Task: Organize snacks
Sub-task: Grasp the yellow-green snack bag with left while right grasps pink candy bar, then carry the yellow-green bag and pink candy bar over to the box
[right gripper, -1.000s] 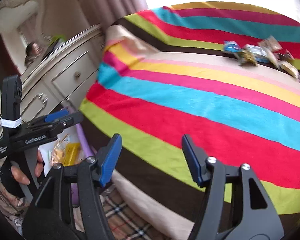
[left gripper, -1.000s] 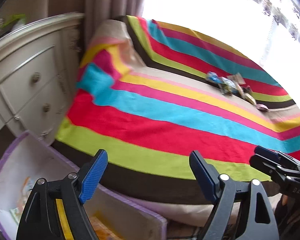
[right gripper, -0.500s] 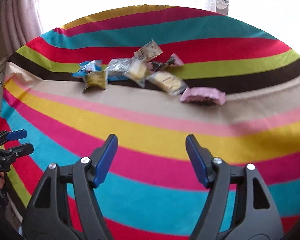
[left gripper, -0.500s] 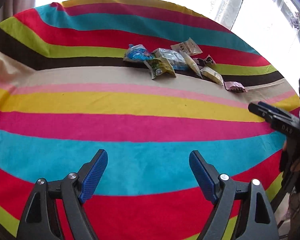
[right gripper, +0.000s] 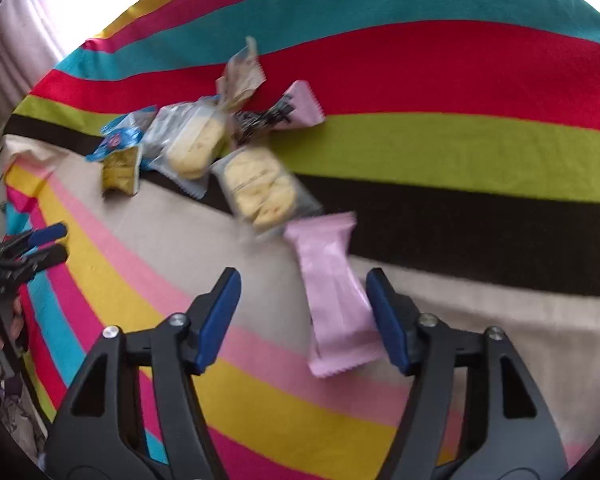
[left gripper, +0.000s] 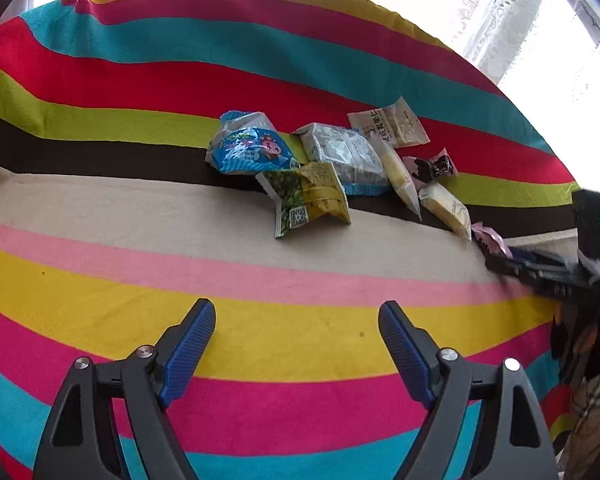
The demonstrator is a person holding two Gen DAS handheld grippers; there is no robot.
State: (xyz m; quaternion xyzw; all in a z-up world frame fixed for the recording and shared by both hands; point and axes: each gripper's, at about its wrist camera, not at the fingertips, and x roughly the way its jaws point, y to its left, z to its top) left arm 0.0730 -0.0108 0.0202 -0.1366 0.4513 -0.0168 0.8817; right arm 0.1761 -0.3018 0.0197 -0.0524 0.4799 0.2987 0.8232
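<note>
Since 1 second ago both views have swung off the dresser and the box at lower left onto the striped blanket (left gripper: 100,200), and the snack pile (left gripper: 340,168) has come from upper right to frame centre.

In the left wrist view the left gripper (left gripper: 296,344) hangs at the bottom with jaws spread wide and nothing between them; the pile lies well above it, and the right gripper shows at the right edge.

In the right wrist view the pile (right gripper: 204,140) sits upper left. The pink packet (right gripper: 332,292) lies at centre, its long axis running up and down the frame, lower end between the jaws of the right gripper (right gripper: 300,312). Those jaws have just been closing but stand clear of it, the right pad closest. The right hand is nearer.
</note>
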